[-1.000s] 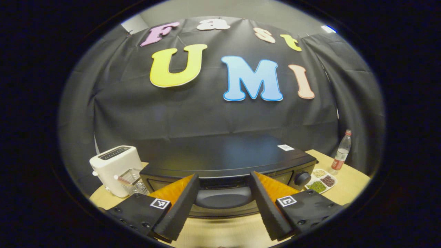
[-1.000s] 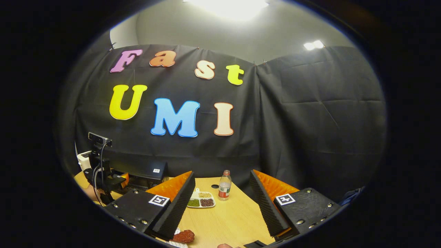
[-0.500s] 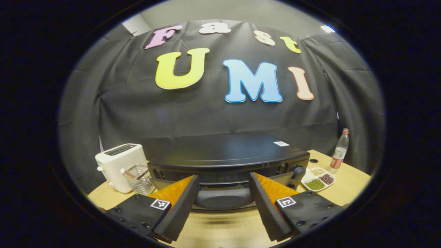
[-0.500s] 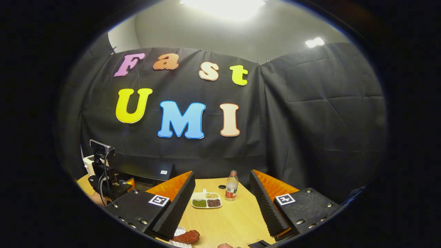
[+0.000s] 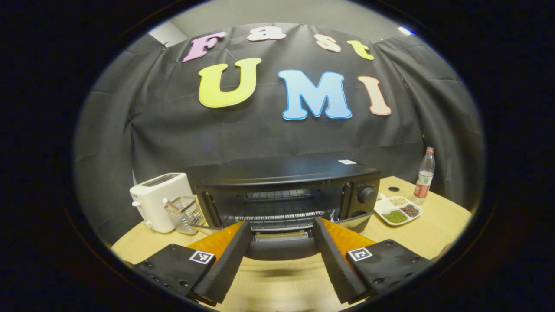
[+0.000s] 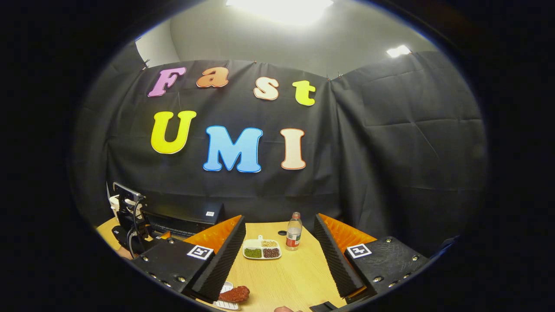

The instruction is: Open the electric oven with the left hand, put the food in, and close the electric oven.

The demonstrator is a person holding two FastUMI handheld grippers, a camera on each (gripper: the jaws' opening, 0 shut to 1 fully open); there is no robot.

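In the left gripper view, a black electric oven sits at the centre of the frame on a pale wooden counter. Its door is swung down toward the camera, nearly flat, with the handle at the lower centre. The cavity is open and shows wire racks running across it. A round knob sits on the oven's right-hand panel.

The left hand-held gripper fills the bottom of this view. Its two fingers are spread wide and the door handle lies in the gap between them; whether either finger touches the handle cannot be told.

Left of the oven stand a white toaster and, just beside it, a clear container. To the right are a white divided dish of beans and, farther back, a plastic bottle with a red label. Bare counter lies between the door and the lower edge of the frame.

In the right gripper view, the right hand-held gripper is also wide open, holding nothing. A reddish-brown piece of food rests on a white plate at the bottom of the frame, just by its left finger. Open counter stretches ahead to the dish and bottle. The oven shows at the middle left, with the left hand-held gripper in front of it.
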